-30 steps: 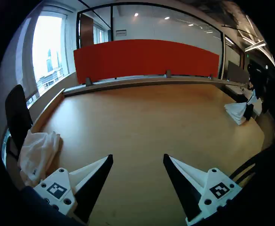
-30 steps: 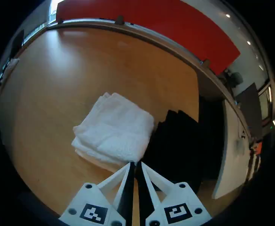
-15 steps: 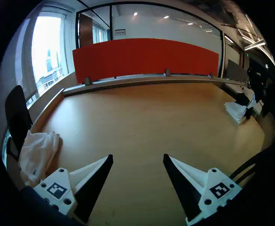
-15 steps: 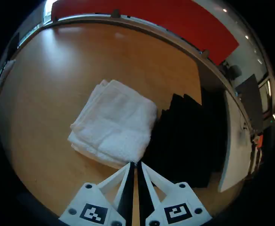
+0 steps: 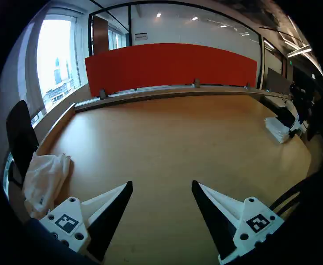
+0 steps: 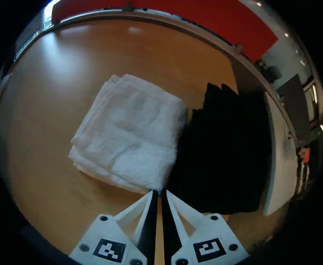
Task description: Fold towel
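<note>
A folded white towel (image 6: 130, 134) lies flat on the wooden table (image 6: 51, 88), its right edge against a black folded stack (image 6: 225, 150). My right gripper (image 6: 157, 192) is shut, and its tips sit right on the towel's near corner, pinching it. In the left gripper view the same towel (image 5: 277, 128) is small at the table's far right, with the right gripper (image 5: 295, 126) at its side. My left gripper (image 5: 161, 183) is open low over bare wood (image 5: 170, 132), holding nothing. A crumpled white cloth (image 5: 44, 183) lies at the table's left edge, just left of its left finger.
A red divider panel (image 5: 170, 66) runs along the table's far edge. A black chair (image 5: 20, 137) stands behind the crumpled cloth by the window. Right of the black stack the table ends, with a white panel (image 6: 279, 172) beyond.
The right gripper view has closed in on the towel, which looks larger and lies flatter; its corner stays at the shut tips. The left gripper has held still and open.
</note>
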Demonstrator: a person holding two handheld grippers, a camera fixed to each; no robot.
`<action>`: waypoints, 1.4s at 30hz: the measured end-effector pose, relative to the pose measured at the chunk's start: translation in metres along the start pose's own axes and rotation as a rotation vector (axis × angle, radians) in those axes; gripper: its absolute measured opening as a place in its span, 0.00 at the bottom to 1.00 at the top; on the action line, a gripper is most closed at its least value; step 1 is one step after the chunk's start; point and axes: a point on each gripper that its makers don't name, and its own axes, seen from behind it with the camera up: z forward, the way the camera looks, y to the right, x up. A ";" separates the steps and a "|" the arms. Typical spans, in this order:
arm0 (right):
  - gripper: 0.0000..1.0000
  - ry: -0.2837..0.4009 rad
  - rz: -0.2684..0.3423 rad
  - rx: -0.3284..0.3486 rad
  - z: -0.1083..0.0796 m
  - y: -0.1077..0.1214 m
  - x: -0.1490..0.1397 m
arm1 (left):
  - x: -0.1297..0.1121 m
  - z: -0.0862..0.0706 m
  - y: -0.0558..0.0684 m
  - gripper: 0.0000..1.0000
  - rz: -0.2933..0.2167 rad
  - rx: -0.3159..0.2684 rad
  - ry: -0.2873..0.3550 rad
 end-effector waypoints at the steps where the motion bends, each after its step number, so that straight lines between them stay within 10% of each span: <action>1: 0.06 -0.001 0.003 -0.001 0.001 0.000 -0.001 | 0.000 0.000 0.000 0.99 0.000 0.001 0.000; 26: 0.22 -0.027 0.020 -0.030 0.012 -0.001 -0.015 | -0.001 -0.004 0.000 0.99 -0.002 0.006 0.001; 34: 0.74 0.015 0.014 0.001 0.002 -0.012 -0.010 | 0.000 -0.005 0.001 0.99 -0.004 0.002 0.006; 42: 0.81 0.044 0.007 0.006 -0.003 -0.022 -0.006 | 0.003 -0.006 -0.001 0.99 -0.004 0.000 0.013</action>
